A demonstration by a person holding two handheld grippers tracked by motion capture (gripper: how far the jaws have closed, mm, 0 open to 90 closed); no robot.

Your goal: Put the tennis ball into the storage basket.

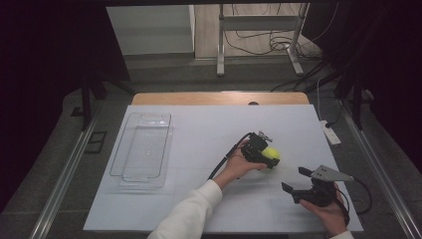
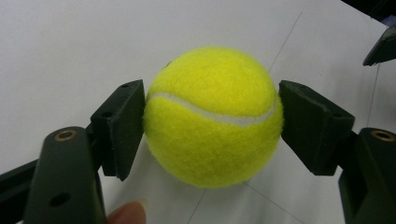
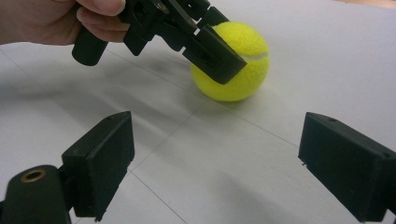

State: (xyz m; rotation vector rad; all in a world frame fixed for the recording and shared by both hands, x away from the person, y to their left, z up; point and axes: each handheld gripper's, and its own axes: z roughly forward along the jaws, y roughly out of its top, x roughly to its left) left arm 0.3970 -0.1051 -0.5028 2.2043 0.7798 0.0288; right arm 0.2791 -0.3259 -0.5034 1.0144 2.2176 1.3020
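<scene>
Left tool (image 1: pixel 269 157) clamped on tennis ball (image 1: pixel 271 153), clear tray (image 1: pixel 142 149) well apart.

Your left gripper (image 1: pixel 265 155) sits at the worktop's centre, its fingers (image 2: pixel 122 126) clamped tight on what they hold. At four o'clock from it, your right gripper (image 1: pixel 294 181) hovers, fingers (image 3: pixel 100 158) spread wide, pointing toward ten o'clock.

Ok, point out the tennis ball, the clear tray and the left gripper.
tennis ball (image 2: pixel 212 116): left gripper view, on its white seam at the middle.
clear tray (image 1: pixel 115 160): high view, on its left rim.
left gripper (image 1: pixel 269 158): high view, midway between its fingertips, which are closed on the ball.
</scene>
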